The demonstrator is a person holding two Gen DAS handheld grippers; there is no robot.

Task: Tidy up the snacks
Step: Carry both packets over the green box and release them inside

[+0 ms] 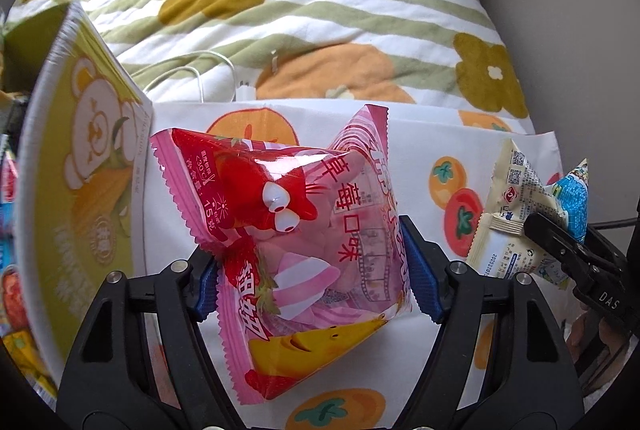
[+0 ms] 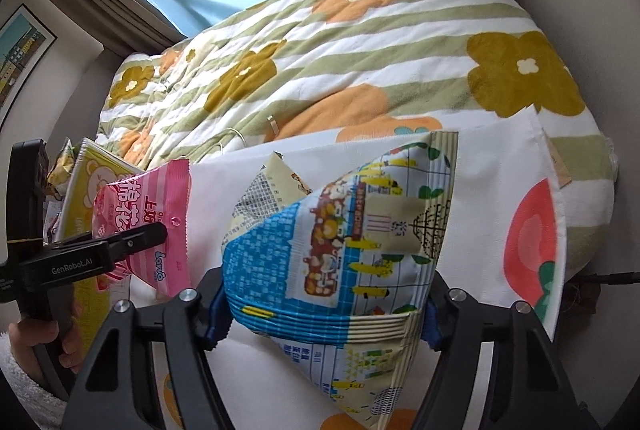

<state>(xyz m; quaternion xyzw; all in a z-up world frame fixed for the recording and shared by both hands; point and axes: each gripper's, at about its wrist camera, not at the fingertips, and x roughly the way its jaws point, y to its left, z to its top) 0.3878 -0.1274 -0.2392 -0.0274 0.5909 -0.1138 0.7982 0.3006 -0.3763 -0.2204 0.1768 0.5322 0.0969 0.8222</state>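
Snack packets are sitting in both grips. The pink strawberry packet [image 1: 304,230] is being pinched between the blue pads of the left hand-held gripper [image 1: 316,266], which is pressing on its two sides about half-way closed; the packet is hanging above a white cloth printed with persimmons [image 1: 448,157]. The blue and cream packet [image 2: 340,254] is being squeezed in the same way by the right hand-held gripper [image 2: 324,314], its pads digging into the bag's lower corners, over the same white cloth.

In the right wrist view the left gripper is showing at the left edge with the pink packet in its fingers, and a person's hand [image 2: 36,346] is wrapping around its handle. In the left wrist view the right gripper's black finger is appearing at the right edge, against the cream side of its packet.

A yellow-green bear packet [image 1: 92,165] is standing tilted just left of the pink one. Behind the cloth, a striped flowered quilt [image 1: 320,1] is covering the bed, with a white cable [image 1: 192,69] lying on it.
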